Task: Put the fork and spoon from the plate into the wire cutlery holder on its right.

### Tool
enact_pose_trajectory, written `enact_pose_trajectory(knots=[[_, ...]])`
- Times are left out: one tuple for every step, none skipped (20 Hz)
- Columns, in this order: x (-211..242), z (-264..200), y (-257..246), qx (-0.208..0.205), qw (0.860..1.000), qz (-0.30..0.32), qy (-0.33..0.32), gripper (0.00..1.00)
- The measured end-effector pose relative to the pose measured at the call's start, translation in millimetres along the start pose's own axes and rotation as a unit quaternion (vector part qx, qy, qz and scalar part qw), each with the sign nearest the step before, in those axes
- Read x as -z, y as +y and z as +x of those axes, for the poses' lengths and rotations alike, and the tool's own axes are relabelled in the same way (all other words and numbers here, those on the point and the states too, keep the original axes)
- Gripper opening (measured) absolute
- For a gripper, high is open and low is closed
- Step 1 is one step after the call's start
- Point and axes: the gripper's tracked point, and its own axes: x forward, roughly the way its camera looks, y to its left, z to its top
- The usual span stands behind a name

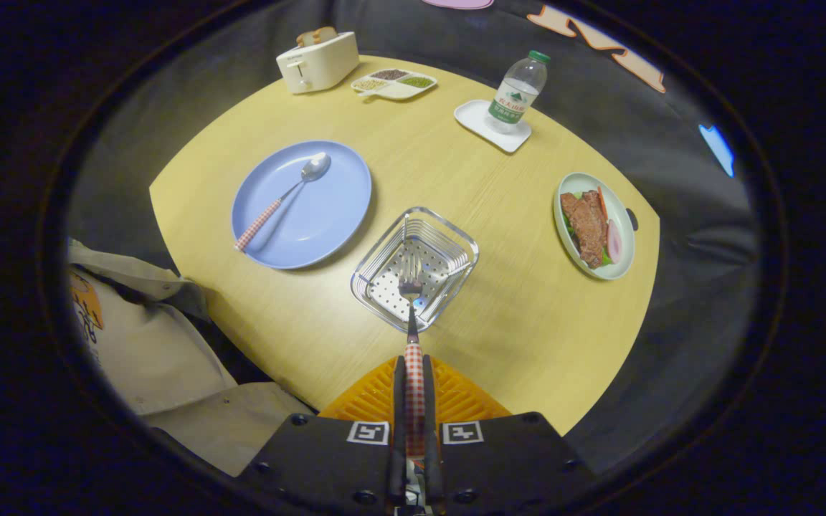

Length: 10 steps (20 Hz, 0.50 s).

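Fork: slim steel fork with red-and-white checked handle (413,373), clamped by the handle between both fingers of the gripper (414,401), tines hanging over the square wire cutlery holder with perforated steel floor (449,240).
Fork handling: judged light, stiff, smooth at the neck; handle the sound place to pinch, though likely to pivot if gripped loosely.
Spoon: steel spoon with matching checked handle (285,197), lying diagonally on the round blue plate (341,208), left of the holder.
Spoon handling: judged alike; low on the plate, handle end best for pickup.
Hard to make out: whether tines touch the holder floor; rear of fork handle hidden between fingers.
Worktop: pale yellow wooden worktop (513,308), cut off near the gripper.
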Motion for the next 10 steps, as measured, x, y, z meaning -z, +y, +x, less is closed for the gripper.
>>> enact_pose_trajectory(knots=[[-1, 1, 0, -0.002, 1.0, 0.0, 0.007, 0.13], [-4, 3, 1, -0.006, 1.0, 0.002, 0.012, 0.13], [-8, 5, 2, -0.009, 1.0, 0.004, 0.016, 0.13], [-11, 7, 1, -0.011, 1.0, 0.004, 0.02, 0.13], [-14, 10, -1, -0.012, 1.0, 0.004, 0.026, 0.13], [-15, 13, -1, -0.012, 0.999, 0.006, 0.032, 0.13], [-17, 16, -1, -0.016, 0.999, 0.008, 0.038, 0.13], [-17, 19, -1, -0.02, 0.999, 0.011, 0.043, 0.13], [-18, 21, -1, -0.023, 0.999, 0.014, 0.047, 0.13], [-18, 23, -1, -0.024, 0.998, 0.017, 0.051, 0.13]])
